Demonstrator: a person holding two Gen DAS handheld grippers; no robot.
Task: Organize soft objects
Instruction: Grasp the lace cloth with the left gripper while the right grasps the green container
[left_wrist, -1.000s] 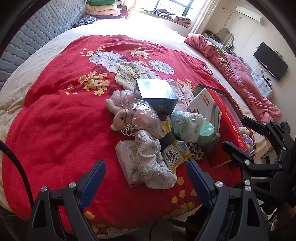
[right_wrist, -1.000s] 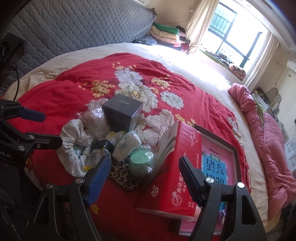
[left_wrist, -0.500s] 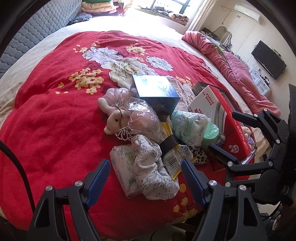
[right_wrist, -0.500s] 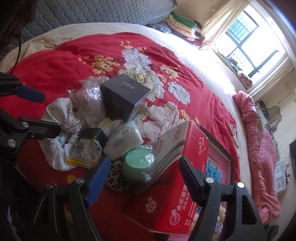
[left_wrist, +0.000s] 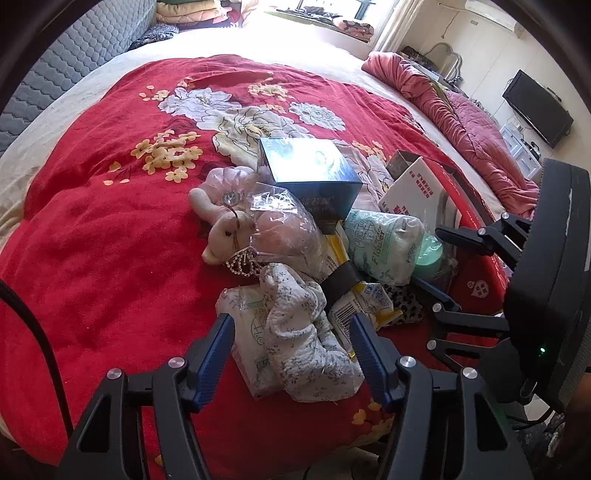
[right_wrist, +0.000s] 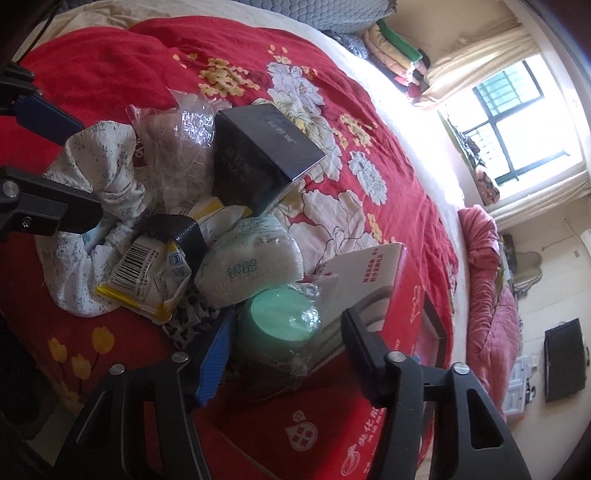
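Setting: a bed covered by a red blanket (left_wrist: 92, 229) printed with white and yellow flowers; a pile of small things lies near its lower edge.
Cloth: a white cloth (left_wrist: 303, 332) with tiny grey-blue flecks, crumpled and twisted into a soft roll, lies at the front of the pile, on top of a flat white packet in clear wrap (left_wrist: 247, 332).
Left gripper (left_wrist: 291, 354): its blue-padded fingers stand apart on either side of the cloth and are closing; the cloth is between them, but the pads do not press it.
Jar: a mint-green round jar (right_wrist: 280, 317) in a crinkled clear bag, leaning against a red and white carton (right_wrist: 369, 288).
Right gripper (right_wrist: 288, 343): fingers closing, one on each side of the bagged jar; whether the pads touch the bag I cannot tell.
Toy: a pale pink stuffed animal (left_wrist: 229, 229) in a clear bag, lying behind the cloth, with a small beaded crown (left_wrist: 242, 262) at its head.
Box: a dark blue box (left_wrist: 314, 177) tilted on the toy's bag.
Tissue pack: a soft white pack with green print (left_wrist: 384, 247), between the box and the jar.
Snack packet: a yellow-edged packet with a barcode (right_wrist: 136, 273), just beside the cloth.
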